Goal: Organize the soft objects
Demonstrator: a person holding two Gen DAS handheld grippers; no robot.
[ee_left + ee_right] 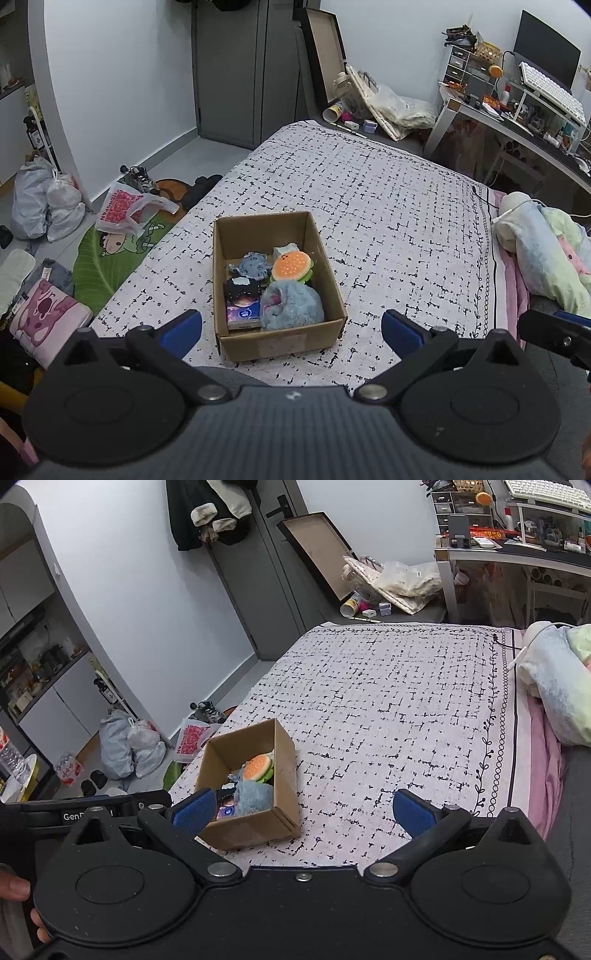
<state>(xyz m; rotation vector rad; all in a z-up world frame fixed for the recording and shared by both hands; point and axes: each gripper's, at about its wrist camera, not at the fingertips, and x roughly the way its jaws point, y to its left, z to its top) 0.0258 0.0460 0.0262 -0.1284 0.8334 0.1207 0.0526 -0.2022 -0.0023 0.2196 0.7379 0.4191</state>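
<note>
- Left wrist view takes in one bed (388,192) under a white cover flecked with black.
- One open cardboard box (280,341) sits on its near part.
- Six soft things fill the box: one blue furry plush (291,304) near right, one burger plush (291,266) behind it, one small white plush (284,251) at the far wall, one blue-grey toy (251,266) left, one black item (242,290), one tissue packet (243,315) near left.
- Two tongs hang released, holding nothing: left gripper (291,328) straddling the box's near end, right gripper (303,810) just right of it.
</note>
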